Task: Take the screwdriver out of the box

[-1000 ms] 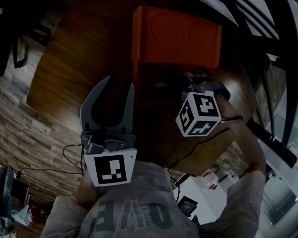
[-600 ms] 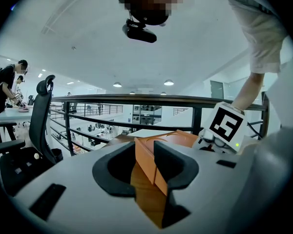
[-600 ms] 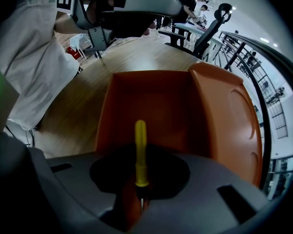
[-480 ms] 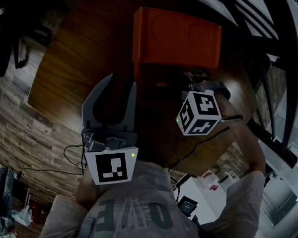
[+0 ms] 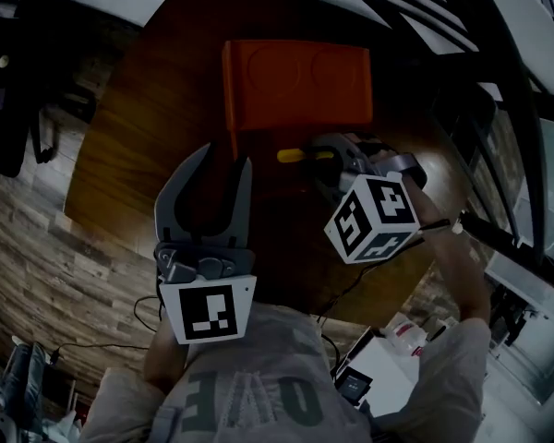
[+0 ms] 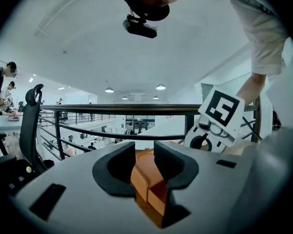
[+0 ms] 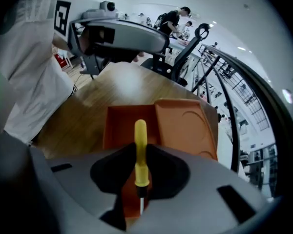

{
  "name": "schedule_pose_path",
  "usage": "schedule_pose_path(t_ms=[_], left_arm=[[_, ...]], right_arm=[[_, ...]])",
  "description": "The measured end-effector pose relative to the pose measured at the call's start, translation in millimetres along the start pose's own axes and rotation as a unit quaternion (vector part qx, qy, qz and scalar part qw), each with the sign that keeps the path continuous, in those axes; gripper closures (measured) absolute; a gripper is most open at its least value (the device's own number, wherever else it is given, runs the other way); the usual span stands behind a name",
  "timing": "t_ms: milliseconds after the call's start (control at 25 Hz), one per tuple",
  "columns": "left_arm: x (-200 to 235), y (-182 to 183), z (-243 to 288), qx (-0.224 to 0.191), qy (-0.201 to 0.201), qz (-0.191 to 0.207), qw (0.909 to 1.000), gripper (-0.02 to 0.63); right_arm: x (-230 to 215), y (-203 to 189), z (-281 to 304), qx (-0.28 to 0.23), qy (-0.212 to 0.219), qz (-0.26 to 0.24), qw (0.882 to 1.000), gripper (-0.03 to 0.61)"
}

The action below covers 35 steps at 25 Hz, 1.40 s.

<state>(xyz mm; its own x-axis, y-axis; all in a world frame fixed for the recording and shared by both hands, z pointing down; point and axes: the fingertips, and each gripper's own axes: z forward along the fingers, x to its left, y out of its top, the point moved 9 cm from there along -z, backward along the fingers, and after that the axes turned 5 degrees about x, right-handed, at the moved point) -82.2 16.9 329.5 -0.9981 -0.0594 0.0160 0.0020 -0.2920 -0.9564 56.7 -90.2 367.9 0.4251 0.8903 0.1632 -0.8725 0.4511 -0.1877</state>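
Gripping the screwdriver (image 7: 140, 150) by its yellow handle, our right gripper (image 7: 139, 172) is clamped tight, with the tool just above the open box (image 7: 122, 123). We judge it light, stiff and a bit slick, so mid-handle is the sound hold. That gripper points steeply down over the box. Our left gripper (image 6: 145, 156) sits near level beside the box, jaws apart, pressing nothing.

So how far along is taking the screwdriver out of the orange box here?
Done: the orange plastic box has its lid open, and the right gripper is shut on the yellow-handled screwdriver. In hand: the screwdriver hangs over the box tray, apparently lifted free. Left: carry it clear of the box. The left gripper is open at the box's edge.
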Motion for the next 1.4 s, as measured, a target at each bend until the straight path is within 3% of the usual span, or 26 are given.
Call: schedule_pose_path(t_ms=[120,280,400,480,680,760,840,960,1040,1160,1400], left_arm=[[-6,16,1,-0.011,-0.015,0.004,0.9998,0.502],[-9,38,3,-0.029,-0.045,0.018,0.9984,0.502],[-22,62,-2,-0.044,-0.059,0.030,0.9968,0.502],[-33,79,-6,-0.053,-0.070,0.030,0.9957,0.502],[-57,124,-14,-0.099,-0.078,0.017,0.9919,0.502],[-64,138,-18,-0.117,-0.084,0.025,0.9893,0.502],[-67,147,-22,-0.129,-0.093,0.037,0.9867,0.502],[-71,157,-25,-0.146,-0.104,0.042,0.9830,0.502],[-77,160,-27,-0.153,-0.109,0.041,0.9812,0.502],[-85,160,-32,-0.154,-0.114,0.050,0.9802,0.502],[-89,160,-35,-0.154,-0.114,0.054,0.9800,0.502]], right_arm=[[-7,0,-29,-0.022,-0.048,0.049,0.997,0.500],[-18,3,-65,-0.056,-0.126,0.112,0.984,0.500],[-17,0,-101,-0.091,-0.180,0.160,0.966,0.500],[-11,-3,-127,-0.118,-0.223,0.193,0.948,0.500],[13,-8,-181,-0.193,-0.327,0.250,0.891,0.500],[24,-10,-196,-0.225,-0.366,0.276,0.860,0.500],[34,-10,-208,-0.271,-0.401,0.319,0.815,0.500],[46,-9,-221,-0.344,-0.442,0.390,0.731,0.500],[58,-10,-226,-0.369,-0.456,0.415,0.696,0.500],[75,-13,-230,-0.383,-0.464,0.439,0.667,0.500],[90,-24,-233,-0.396,-0.468,0.470,0.635,0.500]])
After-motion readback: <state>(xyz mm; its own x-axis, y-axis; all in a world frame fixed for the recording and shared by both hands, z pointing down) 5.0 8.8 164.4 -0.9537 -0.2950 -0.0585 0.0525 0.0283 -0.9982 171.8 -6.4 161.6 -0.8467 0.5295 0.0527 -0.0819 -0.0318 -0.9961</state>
